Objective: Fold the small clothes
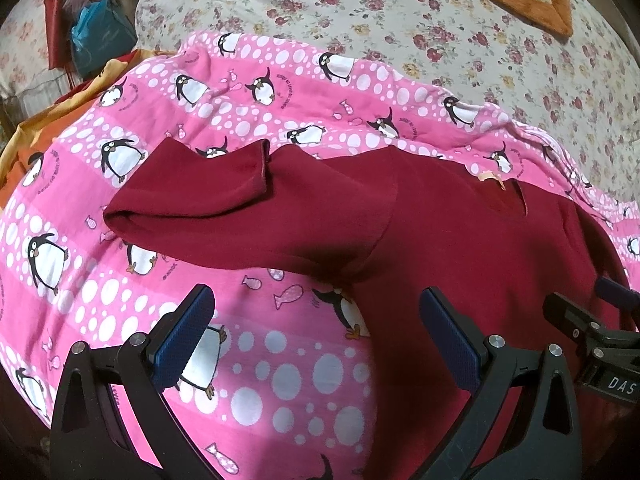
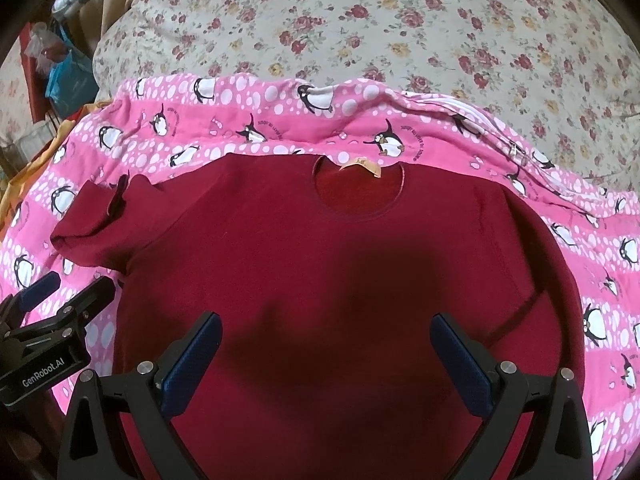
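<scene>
My left wrist camera sits low and close over the pink penguin blanket (image 1: 120, 280), looking forward and down between its own blue-padded fingers (image 1: 184, 332); it faces the left sleeve (image 1: 224, 216) of the dark red shirt (image 1: 460, 240) at an angle from the left. My right wrist camera hangs near the shirt's lower middle (image 2: 320, 280), facing straight up its front to the neckline (image 2: 360, 192). Both views share the shirt, the blanket and the floral bedspread (image 2: 440, 40) beyond; each catches the other gripper at its edge; the far left clutter is, I think, bags.
</scene>
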The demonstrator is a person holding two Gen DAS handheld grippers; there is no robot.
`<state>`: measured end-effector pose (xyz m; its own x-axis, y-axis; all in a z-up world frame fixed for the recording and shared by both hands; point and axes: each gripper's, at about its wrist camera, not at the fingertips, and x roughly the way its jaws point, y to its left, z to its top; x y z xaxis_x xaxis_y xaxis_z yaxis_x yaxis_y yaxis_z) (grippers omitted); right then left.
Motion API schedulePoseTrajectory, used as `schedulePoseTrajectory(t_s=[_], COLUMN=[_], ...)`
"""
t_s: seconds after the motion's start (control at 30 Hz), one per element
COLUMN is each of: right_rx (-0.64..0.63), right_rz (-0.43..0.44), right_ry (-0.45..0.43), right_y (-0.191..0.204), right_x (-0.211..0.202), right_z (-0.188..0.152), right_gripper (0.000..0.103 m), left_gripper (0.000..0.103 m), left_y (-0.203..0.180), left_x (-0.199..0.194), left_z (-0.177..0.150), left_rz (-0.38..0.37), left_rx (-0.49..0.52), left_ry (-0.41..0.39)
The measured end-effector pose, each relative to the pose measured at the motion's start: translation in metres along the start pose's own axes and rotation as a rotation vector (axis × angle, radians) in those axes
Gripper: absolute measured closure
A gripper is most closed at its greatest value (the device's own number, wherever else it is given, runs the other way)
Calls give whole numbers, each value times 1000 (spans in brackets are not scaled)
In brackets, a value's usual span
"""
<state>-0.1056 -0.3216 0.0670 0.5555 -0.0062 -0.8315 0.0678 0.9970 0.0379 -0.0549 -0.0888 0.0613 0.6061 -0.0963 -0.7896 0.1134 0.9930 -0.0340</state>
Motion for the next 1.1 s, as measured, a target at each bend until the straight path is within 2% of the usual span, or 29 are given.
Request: schedulePoseTrajectory(t_s=[0.4,0.57,0.77,0.93,1.07,1.1], right_rx=[-25,-35,-28,-63,-115,-121], right_rz=[6,43,221,364,469,491], right_ry=[19,29,54,54,81,88], right_y=[14,24,47,86,126,135], right_x=[10,18,33,42,53,56], right_z=[3,7,24,49,67,71], right_gripper=[0,0,2,11,29,31], left_gripper=[1,1,1,1,1,1], left_y=[16,35,74,101,116,118], left_x=[5,9,20,32,39,40], left_z=[0,0,-1,-4,-9,-10], left_rz=[16,48,117,141,121,118], left_rx=[-23,-58,-152,-241,-301,-306], left_ry=[5,7,8,26,49,51])
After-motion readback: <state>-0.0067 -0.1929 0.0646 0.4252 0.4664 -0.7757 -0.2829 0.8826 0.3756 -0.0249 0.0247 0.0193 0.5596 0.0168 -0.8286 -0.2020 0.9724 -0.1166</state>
